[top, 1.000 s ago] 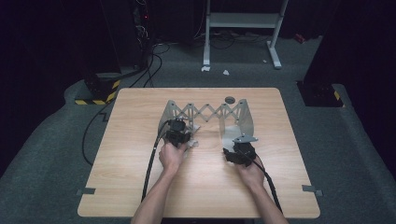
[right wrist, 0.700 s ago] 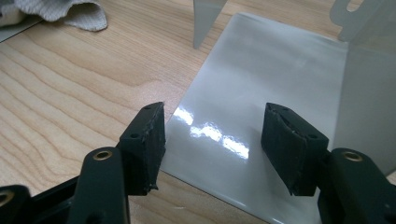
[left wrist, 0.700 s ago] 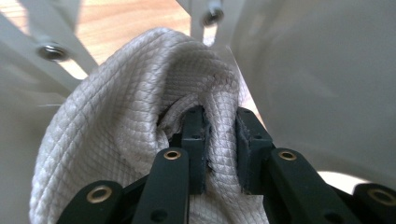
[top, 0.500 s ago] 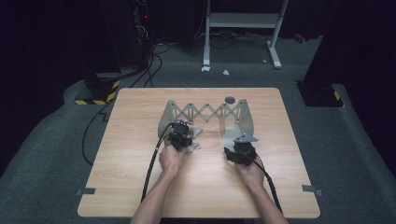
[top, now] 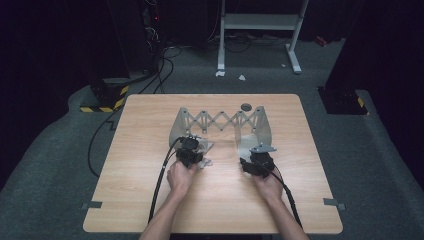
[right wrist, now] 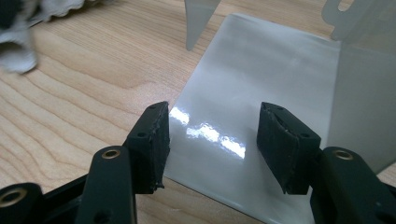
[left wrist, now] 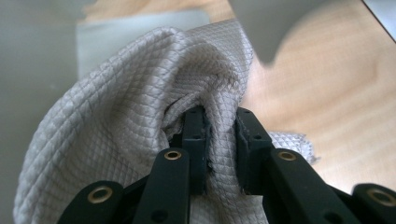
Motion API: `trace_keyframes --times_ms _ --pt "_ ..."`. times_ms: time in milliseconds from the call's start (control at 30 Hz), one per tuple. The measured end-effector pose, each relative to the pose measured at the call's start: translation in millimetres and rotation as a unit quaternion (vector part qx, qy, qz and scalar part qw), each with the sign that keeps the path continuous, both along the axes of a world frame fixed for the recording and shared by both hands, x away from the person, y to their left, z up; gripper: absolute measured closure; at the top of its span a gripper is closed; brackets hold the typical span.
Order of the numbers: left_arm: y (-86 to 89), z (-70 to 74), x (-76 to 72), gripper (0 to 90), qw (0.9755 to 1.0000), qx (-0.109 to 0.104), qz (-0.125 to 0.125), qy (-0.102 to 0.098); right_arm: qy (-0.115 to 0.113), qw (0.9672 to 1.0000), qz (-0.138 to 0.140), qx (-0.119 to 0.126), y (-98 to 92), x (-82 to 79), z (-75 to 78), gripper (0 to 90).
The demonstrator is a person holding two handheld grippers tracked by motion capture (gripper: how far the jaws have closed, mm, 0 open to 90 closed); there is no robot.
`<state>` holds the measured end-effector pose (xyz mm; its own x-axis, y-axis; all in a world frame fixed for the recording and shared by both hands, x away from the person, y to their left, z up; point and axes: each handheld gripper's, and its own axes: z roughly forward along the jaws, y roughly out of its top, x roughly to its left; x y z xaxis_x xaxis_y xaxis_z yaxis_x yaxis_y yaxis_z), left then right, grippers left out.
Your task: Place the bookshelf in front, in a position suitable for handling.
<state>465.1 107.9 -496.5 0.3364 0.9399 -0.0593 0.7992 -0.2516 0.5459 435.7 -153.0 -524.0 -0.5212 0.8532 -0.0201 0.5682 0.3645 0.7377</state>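
My wooden table [top: 150, 200] carries a grey folding rack [top: 220, 120] just ahead of my grippers — its glossy base plate [right wrist: 261, 93] under my right one — a crumpled grey cloth [left wrist: 116, 116] at my left, and a small dark disc [top: 245, 106] beyond.

Expanding rack [top: 222, 121] at the table's [top: 140, 210] far middle, cloth [top: 204, 152] by its left foot — small disc [top: 246, 106] behind.

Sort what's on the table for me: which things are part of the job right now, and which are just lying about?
In the job:
- cloth, pinched in the left gripper
- rack, its glossy base plate under the open right gripper

Lying about:
- dark disc near the table's far edge
- floor cables
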Motion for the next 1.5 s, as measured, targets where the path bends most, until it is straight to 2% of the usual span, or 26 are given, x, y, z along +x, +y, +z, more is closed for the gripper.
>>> trace_keyframes --times_ms 100,233,500,633,700,800,933,1067,1200,1233,1300,1333,1433,1500 --pt "-2.3 1.0 16.1 76.4 0.9999 0.001 0.010 0.006 0.000 1.0000 0.001 0.000 0.0 0.0 0.0 44.1" --pt "-0.5 0.7 18.7 76.4 0.9999 -0.005 0.011 0.006 0.000 1.0000 0.001 0.000 -0.1 0.0 0.0 44.0" --pt "6.5 0.5 -23.0 76.3 0.9997 -0.016 -0.014 0.015 0.001 1.0000 0.000 0.001 -0.1 0.0 0.0 44.2" --pt "7.4 1.0 -31.8 76.2 0.9994 -0.020 -0.020 0.019 0.001 1.0000 0.000 0.001 -0.1 0.0 0.0 44.2" --pt "7.4 1.3 -27.1 75.4 0.9992 -0.032 -0.016 0.019 0.001 1.0000 0.000 0.001 -0.1 0.1 0.0 44.2" --pt "4.5 2.3 -14.9 74.9 0.9991 -0.038 -0.009 0.017 0.001 1.0000 0.000 0.000 0.0 0.1 0.0 44.1" --pt "1.4 4.1 8.7 76.4 0.9981 -0.052 0.000 0.034 0.001 1.0000 0.000 0.000 -0.1 0.1 0.0 44.1" --pt "0.7 7.1 22.1 77.6 0.9988 -0.034 0.012 0.034 0.001 1.0000 0.000 0.001 0.0 0.1 0.0 44.1" --pt "1.3 8.4 28.0 77.5 0.9994 0.011 0.022 0.025 0.001 1.0000 0.000 0.001 -0.1 0.1 0.0 44.1" --pt "1.1 8.2 27.5 77.6 0.9992 0.021 0.021 0.025 0.001 1.0000 0.000 0.001 -0.1 0.1 0.0 44.1" --pt "-1.0 6.8 22.5 77.6 0.9980 0.058 0.016 0.018 0.001 1.0000 0.000 0.001 -0.1 0.1 0.0 44.1" --pt "-0.4 5.7 19.1 77.6 0.9976 0.066 0.015 0.014 0.001 1.0000 0.000 0.001 -0.1 0.1 0.0 44.1" --pt "4.2 4.3 9.5 77.8 0.9973 0.071 0.012 0.012 0.001 1.0000 0.000 0.001 -0.1 0.1 0.0 44.1" --pt "8.5 4.4 2.6 77.8 0.9977 0.065 0.013 0.016 0.001 1.0000 0.000 0.001 -0.1 0.1 0.0 44.1"
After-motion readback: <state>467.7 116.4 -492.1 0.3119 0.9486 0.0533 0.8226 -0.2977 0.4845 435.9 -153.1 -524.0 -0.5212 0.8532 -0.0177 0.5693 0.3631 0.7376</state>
